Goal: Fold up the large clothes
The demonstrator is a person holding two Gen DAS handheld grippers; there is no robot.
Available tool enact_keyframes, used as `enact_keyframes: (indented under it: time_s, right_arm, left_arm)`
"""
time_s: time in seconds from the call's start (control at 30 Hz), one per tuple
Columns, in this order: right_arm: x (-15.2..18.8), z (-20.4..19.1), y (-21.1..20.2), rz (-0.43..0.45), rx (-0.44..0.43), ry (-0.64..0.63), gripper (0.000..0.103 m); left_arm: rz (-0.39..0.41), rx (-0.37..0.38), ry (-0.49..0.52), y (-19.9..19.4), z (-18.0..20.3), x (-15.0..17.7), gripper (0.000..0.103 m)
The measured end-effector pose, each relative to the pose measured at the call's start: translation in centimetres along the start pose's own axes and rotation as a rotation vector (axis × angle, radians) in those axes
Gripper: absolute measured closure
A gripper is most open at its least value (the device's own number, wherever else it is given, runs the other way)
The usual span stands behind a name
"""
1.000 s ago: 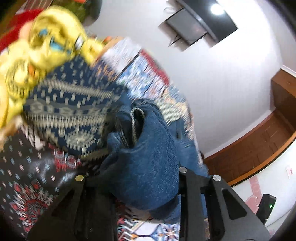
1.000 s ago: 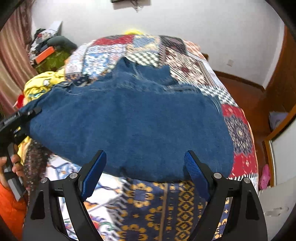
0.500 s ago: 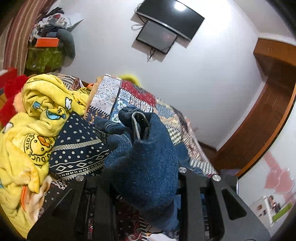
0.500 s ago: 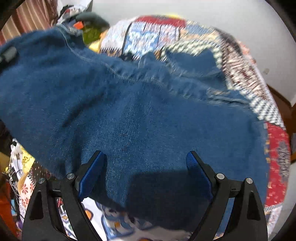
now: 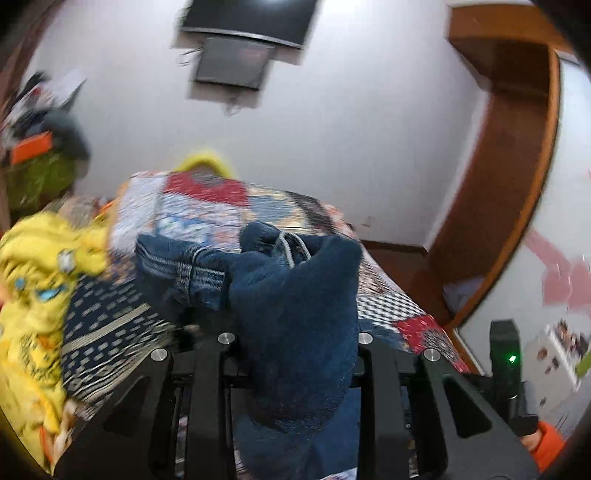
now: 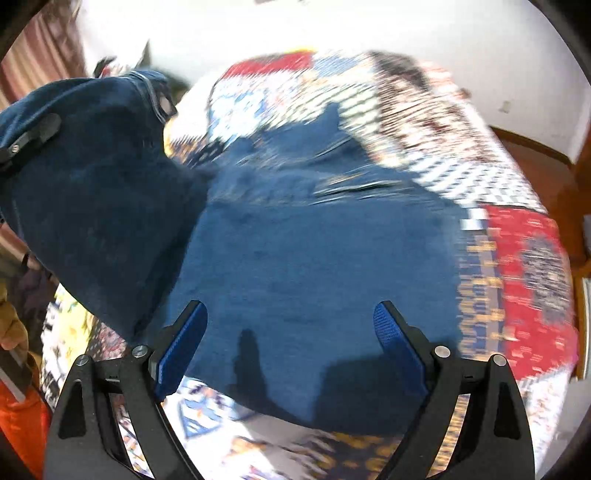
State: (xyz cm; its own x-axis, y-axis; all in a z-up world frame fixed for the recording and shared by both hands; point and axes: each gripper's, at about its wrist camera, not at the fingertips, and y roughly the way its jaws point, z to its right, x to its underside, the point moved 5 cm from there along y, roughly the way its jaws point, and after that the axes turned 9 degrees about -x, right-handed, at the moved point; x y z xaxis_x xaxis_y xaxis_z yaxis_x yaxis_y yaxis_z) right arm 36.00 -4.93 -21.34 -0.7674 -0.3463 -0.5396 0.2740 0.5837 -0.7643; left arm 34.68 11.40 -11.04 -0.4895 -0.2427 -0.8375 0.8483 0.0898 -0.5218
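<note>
White plaster wall (image 5: pixel 351 122) behind, with dark flat wall-mounted television (image 5: pixel 251 14) and smaller dark screen (image 5: pixel 232 62) just below. Brown wooden door frame (image 5: pixel 517 177) to the side. Bed under colourful patchwork quilt (image 6: pixel 524 266); crumpled yellow cartoon-print blanket (image 5: pixel 33 273) at one edge. Striped reddish curtain (image 6: pixel 40 51) in corner.

Bed: a patchwork quilt (image 5: pixel 207 218) in red, white and blue squares covers it, blurred in both views.
Beside the quilt: a crumpled yellow blanket (image 5: pixel 33 280) with cartoon prints lies partly on a navy patterned cloth (image 5: pixel 107 328).
Wall: a dark television (image 5: pixel 251 16) hangs above a smaller black screen (image 5: pixel 232 62).
Right side: a wooden door frame (image 5: pixel 517 177).
Far left corner: a green pile (image 5: pixel 37 181) topped by an orange box (image 5: pixel 31 147).
</note>
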Motion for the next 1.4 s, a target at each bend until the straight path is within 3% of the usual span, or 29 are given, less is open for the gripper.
enact_keyframes:
  time_s: [0.27, 0.47, 0.57, 0.73, 0.8, 0.9, 1.03, 1.1, 1.23, 1.4]
  right_arm:
    - [1.9, 7.2, -5.6, 0.053, 0.155, 0.112, 0.013]
    - [4.4, 10.7, -9.0, 0.057, 0.269, 0.127, 0.013]
    - [5.1, 11.9, -9.9, 0.048, 0.303, 0.123, 0.013]
    - [5.6, 11.4, -11.2, 0.070, 0.292, 0.112, 0.013]
    - [5.4, 10.7, -11.6, 0.082, 0.277, 0.111, 0.013]
    - [4.8, 9.3, -12.0, 0.109, 0.261, 0.079, 0.013]
    - [3.5, 7.3, -12.3, 0.146, 0.216, 0.043, 0.013]
    - [2.9, 6.6, -12.2, 0.160, 0.202, 0.043, 0.013]
    - [1.7, 4.7, -10.8, 0.160, 0.133, 0.036, 0.013]
    - [1.7, 2.9, -7.0, 0.104, 0.084, 0.004, 0.013]
  left_arm:
    - [-0.117, 0.136, 0.215, 4.4, 13.3, 4.2, 0.077]
    - [-0.252, 0.225, 0.377, 5.2, 17.2, 10.6, 0.077]
    - [-0.302, 0.232, 0.437, 4.9, 17.2, 13.5, 0.077]
    - [-0.318, 0.221, 0.484, 4.3, 17.0, 15.3, 0.076]
    - [-0.319, 0.205, 0.501, 3.5, 17.4, 15.5, 0.066]
    - [-0.375, 0.227, 0.499, 2.5, 17.4, 15.1, 0.038]
    - [-0.324, 0.204, 0.480, 0.5, 16.1, 12.3, 0.027]
    - [-0.263, 0.169, 0.458, -0.5, 14.6, 10.6, 0.012]
    - [-0.149, 0.035, 0.434, -1.7, 9.9, 7.7, 0.004]
    - [-0.224, -0.062, 0.379, -0.1, 4.2, 8.4, 0.004]
